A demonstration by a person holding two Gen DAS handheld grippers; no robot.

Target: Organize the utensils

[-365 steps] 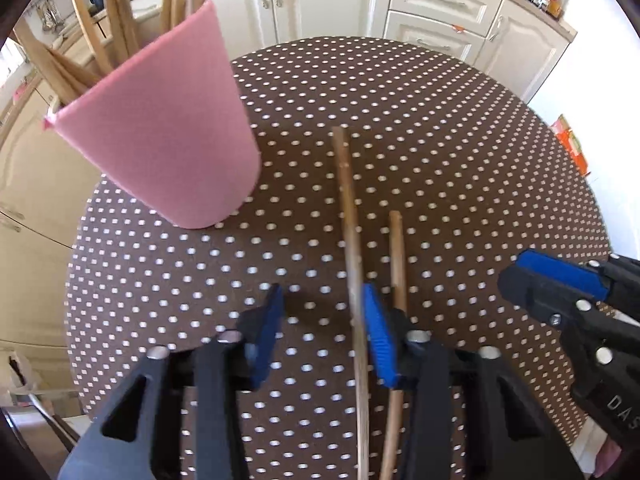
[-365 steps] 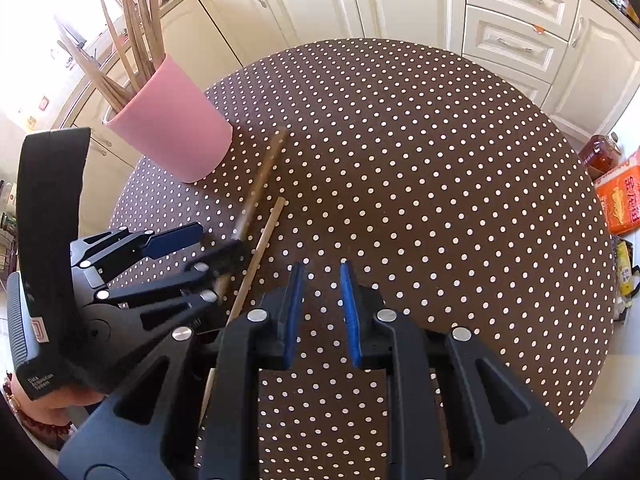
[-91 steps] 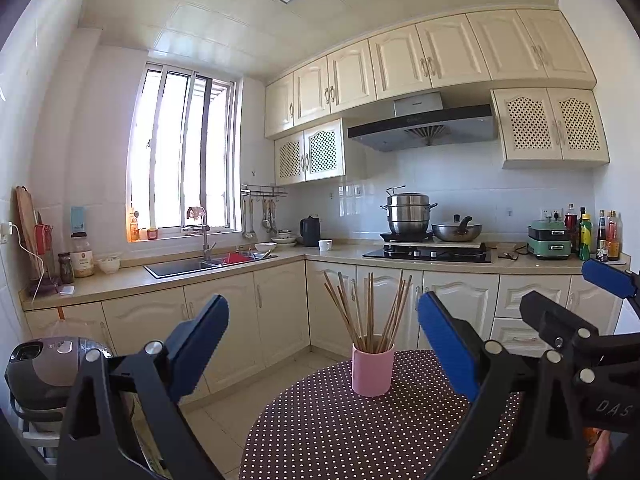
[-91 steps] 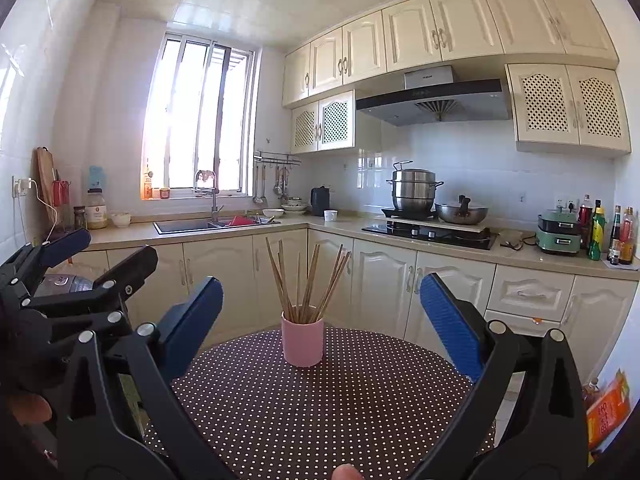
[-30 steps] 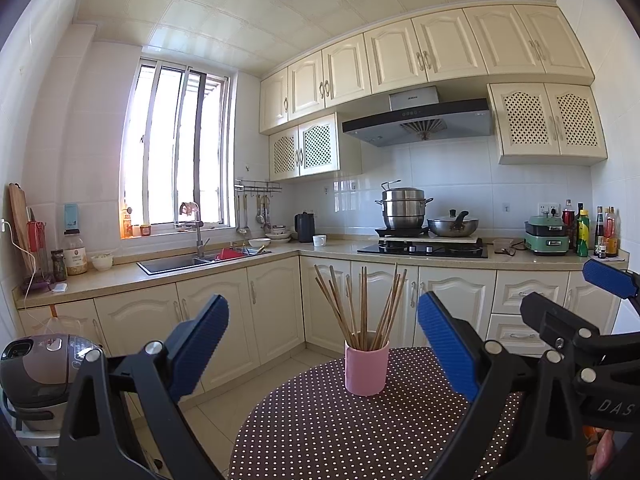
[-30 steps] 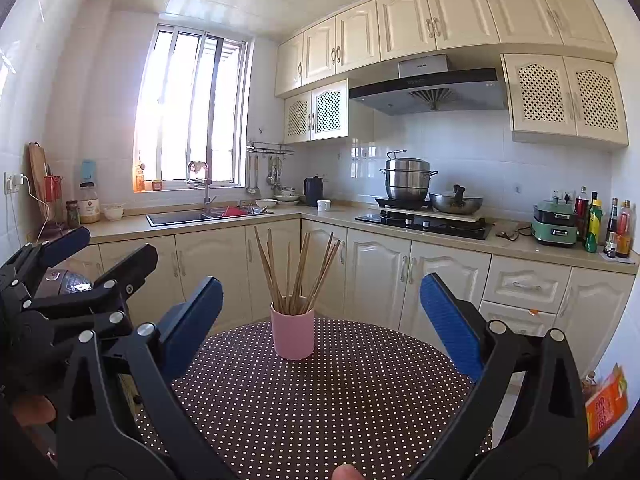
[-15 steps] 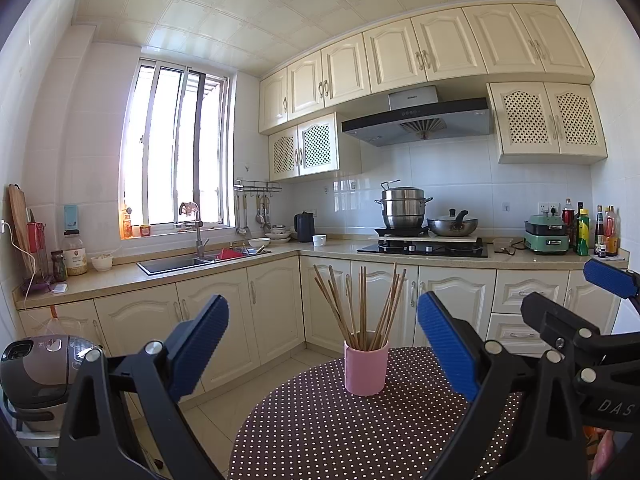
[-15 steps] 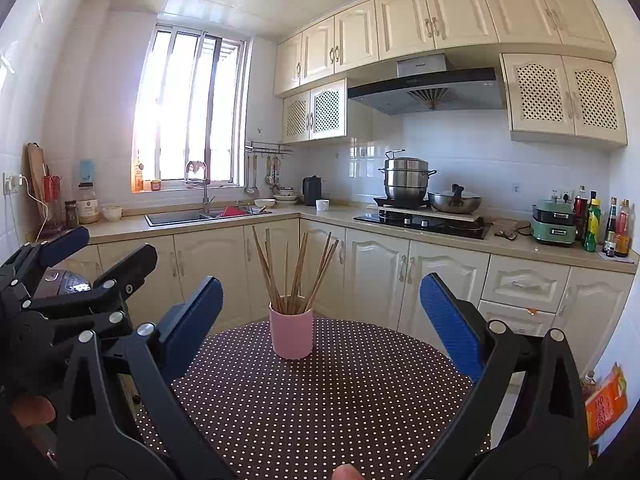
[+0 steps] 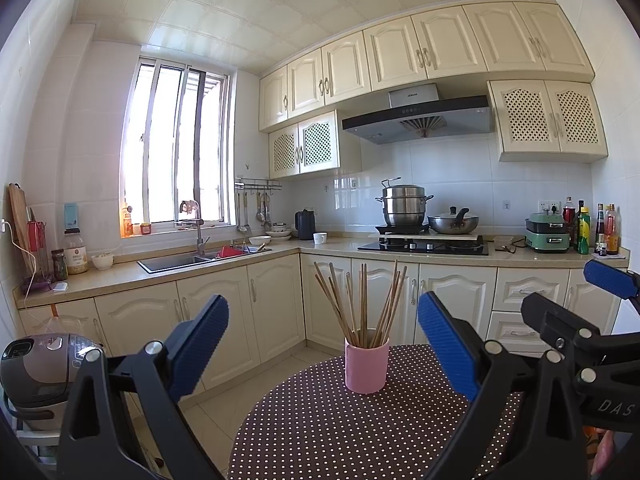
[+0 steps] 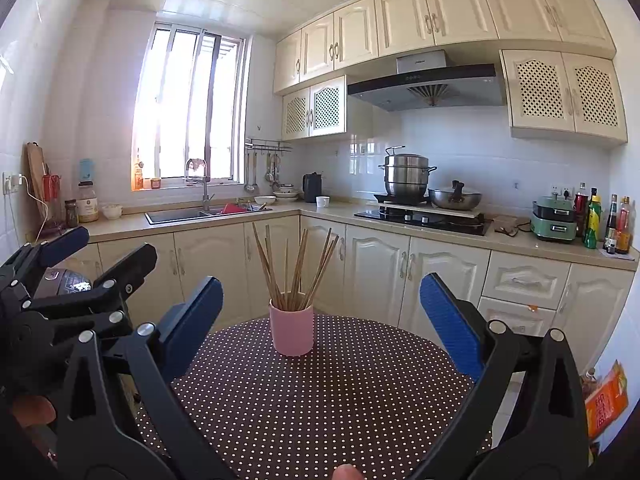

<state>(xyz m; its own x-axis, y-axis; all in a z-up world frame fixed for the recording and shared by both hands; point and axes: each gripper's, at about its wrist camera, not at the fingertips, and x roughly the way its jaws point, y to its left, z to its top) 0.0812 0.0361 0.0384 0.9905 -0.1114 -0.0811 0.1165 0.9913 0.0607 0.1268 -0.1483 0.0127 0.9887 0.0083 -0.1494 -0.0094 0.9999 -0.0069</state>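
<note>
A pink cup [image 9: 367, 365] [image 10: 291, 329] stands upright on the far side of the round brown polka-dot table [image 9: 360, 432] [image 10: 320, 400]. Several wooden chopsticks [image 9: 362, 304] [image 10: 294, 268] stick up out of it, fanned apart. My left gripper [image 9: 322, 346] is held level well back from the cup, wide open and holding nothing. Beside it, my right gripper [image 10: 320, 316] is also wide open and holding nothing. Each gripper shows at the edge of the other's view. No loose chopsticks lie on the visible tabletop.
Cream cabinets [image 10: 224, 268] run behind the table, with a sink [image 10: 200, 213] under the window and a stove with pots [image 10: 420, 208]. A rice cooker [image 9: 36, 368] sits low at left. Bottles [image 10: 600, 220] stand on the right counter; packets [image 10: 606, 400] lie on the floor at right.
Over twelve seconds both grippers rose from the tabletop, where two chopsticks lay, to a level view with those chopsticks gone. In the last second almost nothing moved.
</note>
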